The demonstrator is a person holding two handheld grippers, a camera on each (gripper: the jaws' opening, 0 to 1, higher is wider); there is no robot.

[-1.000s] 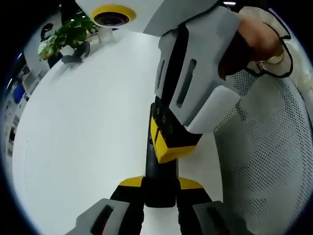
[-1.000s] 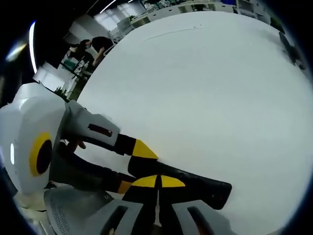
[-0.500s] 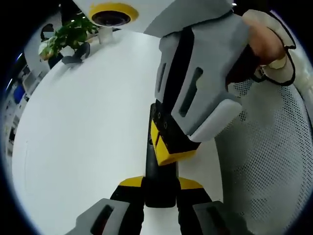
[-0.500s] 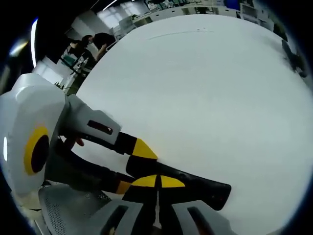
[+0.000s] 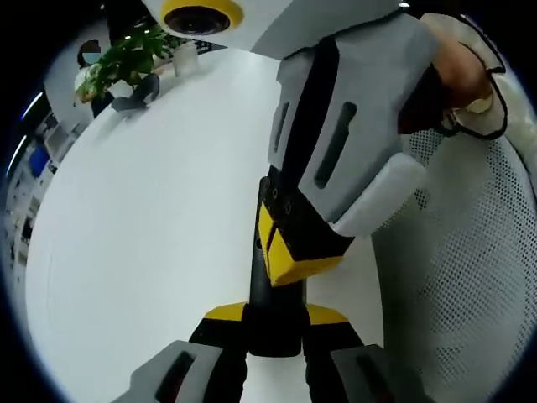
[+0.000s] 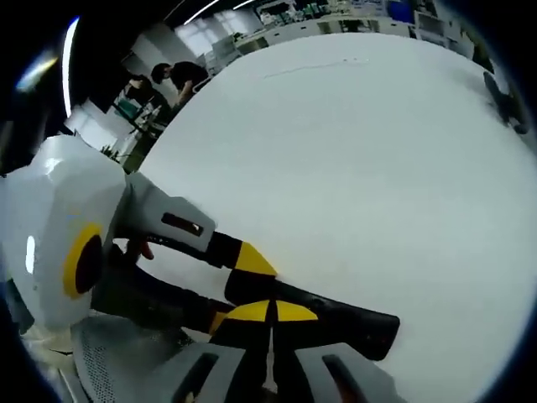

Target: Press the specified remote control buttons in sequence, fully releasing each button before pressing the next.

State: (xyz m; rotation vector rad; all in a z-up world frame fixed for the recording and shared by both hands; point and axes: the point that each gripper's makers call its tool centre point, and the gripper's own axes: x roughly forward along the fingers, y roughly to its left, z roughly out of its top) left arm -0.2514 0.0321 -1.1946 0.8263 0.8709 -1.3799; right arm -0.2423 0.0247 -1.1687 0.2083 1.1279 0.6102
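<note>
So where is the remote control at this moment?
The remote control lies on the white table, clamped between the left gripper jaws at the bottom of the left gripper view, with the right gripper pressing down on it from above.

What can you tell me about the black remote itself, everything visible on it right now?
The remote is a long, slim black bar, matte and plastic-looking. The left claw is shut on its near end, holding it over the white table. The right claw, shut, has its yellow tips down on the remote's top face; whether a button is pressed cannot be told. In the right gripper view the far end looks rounded. No buttons or markings can be made out.
</note>
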